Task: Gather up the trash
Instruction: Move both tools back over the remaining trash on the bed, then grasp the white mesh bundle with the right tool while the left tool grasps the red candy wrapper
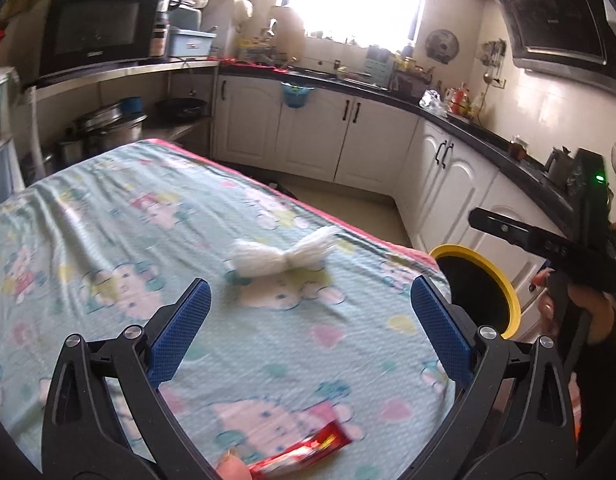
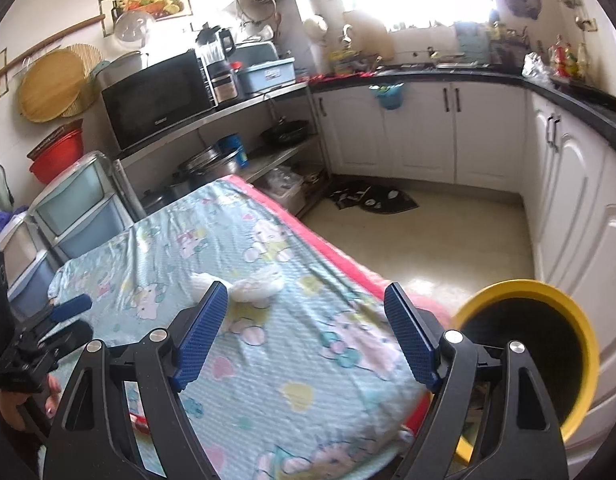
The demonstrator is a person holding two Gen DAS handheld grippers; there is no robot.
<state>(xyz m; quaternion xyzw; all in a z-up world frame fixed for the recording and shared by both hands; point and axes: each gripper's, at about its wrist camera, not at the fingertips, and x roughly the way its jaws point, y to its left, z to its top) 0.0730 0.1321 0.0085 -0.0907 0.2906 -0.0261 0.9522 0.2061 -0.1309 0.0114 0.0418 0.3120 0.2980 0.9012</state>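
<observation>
- The left gripper (image 1: 309, 312) is seen with its jaws spread wide and nothing between the pads; the right gripper (image 2: 306, 320) is likewise wide and empty.
- A crumpled white tissue (image 1: 282, 254), pinched at the middle like a bow, lies on the cartoon-print cloth (image 1: 108, 216) covering the table, well ahead of both grippers.
- It is judged to be very light, soft and easily crushed; a firm pinch at the narrow waist would be the surest hold, as the flared ends may tear or slip.
- A red snack wrapper (image 1: 304, 454) lies at the near edge, below the left gripper. It is judged thin, slick and crinkly, best taken across its width.
- The yellow-rimmed black bin (image 2: 547, 344) stands just beside the table corner, on the right.
</observation>
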